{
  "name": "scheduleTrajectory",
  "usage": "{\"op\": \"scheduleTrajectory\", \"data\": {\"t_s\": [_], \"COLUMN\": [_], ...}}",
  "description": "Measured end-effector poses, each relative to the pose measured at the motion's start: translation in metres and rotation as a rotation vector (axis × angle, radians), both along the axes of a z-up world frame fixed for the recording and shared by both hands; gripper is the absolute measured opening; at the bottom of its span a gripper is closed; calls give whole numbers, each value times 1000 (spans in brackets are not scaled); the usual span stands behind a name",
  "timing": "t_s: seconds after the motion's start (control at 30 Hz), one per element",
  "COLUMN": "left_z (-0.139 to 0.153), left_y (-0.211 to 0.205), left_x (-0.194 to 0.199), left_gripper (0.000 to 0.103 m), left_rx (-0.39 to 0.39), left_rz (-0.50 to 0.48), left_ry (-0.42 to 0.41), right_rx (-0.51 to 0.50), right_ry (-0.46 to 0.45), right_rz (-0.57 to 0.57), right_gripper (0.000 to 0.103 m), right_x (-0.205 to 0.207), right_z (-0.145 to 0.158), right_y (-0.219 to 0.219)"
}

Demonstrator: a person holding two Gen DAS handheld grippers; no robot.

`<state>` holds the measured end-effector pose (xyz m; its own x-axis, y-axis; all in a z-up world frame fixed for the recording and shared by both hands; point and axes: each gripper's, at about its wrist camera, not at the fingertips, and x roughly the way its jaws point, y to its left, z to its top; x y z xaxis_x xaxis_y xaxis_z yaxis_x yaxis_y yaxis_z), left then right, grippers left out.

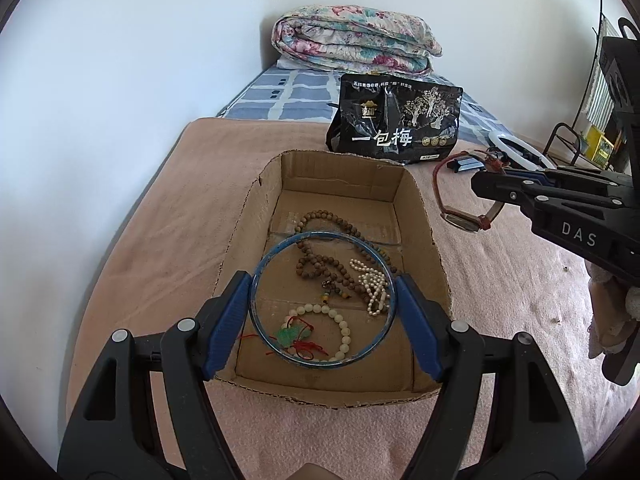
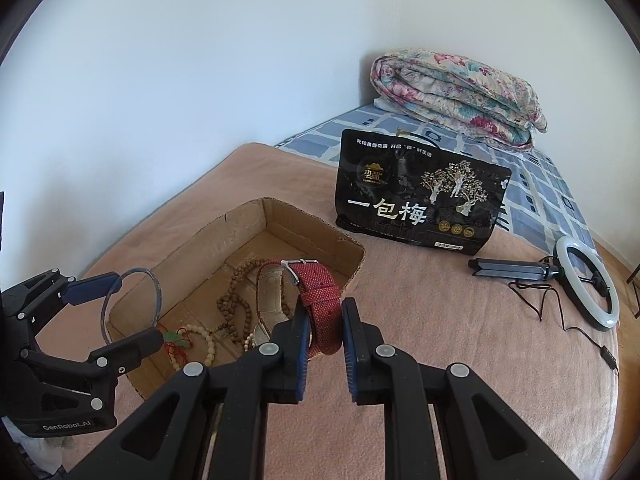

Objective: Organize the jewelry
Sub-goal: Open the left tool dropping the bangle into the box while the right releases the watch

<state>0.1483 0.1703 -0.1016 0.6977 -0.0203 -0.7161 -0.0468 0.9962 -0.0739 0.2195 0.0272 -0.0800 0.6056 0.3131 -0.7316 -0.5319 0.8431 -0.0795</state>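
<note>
A blue bangle [image 1: 323, 300] is pinched across its width between the fingers of the left gripper [image 1: 323, 312] and is held directly above the cardboard box [image 1: 256, 216], which rests on the pink blanket [image 1: 140, 240] of the bed. Inside the box, a brown bead necklace [image 1: 320, 260], a small pearl strand [image 1: 374, 284] and a cream bead bracelet [image 1: 340, 328] with a green pendant and red cord are already laid on the floor. A red-strapped watch [image 2: 322, 308] is clenched by its strap between the fingers of the right gripper [image 2: 324, 336], and it hangs just beyond the box's right wall, over the blanket rather than over the box.

The step in hand appears to be the placing of both pieces into the box. The bangle is best lowered until it is near the box floor before the fingers are released, so that it is not bounced onto the beads or rolled against a wall. A bare patch toward the far end of the box could be chosen, so that the strands are not pinned beneath the ring. The watch should be carried inward over the right wall and clear of the left gripper before it is let go, with its case set down gently. A black snack bag [image 2: 420, 196] stands behind the box and a ring light [image 2: 588, 284] lies to the right of the box; neither need be touched.
</note>
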Motion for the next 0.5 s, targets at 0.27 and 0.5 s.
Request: {"op": "scheduleTrajectory", "data": {"t_s": [0.27,0.5], "left_z": [-6,-10], "left_y": [7,5], "left_x": [6,7], "left_gripper": [75,77], "left_rx": [-23,-14], "left_rz": [2,4], "left_ry": [16,36], "right_rx": [17,13], "right_ry": [34,22], "right_rz": [22,12], "right_gripper": [14,55], "right_x": [10,10], "right_z": [-11,-10], "right_y": [20,28]}}
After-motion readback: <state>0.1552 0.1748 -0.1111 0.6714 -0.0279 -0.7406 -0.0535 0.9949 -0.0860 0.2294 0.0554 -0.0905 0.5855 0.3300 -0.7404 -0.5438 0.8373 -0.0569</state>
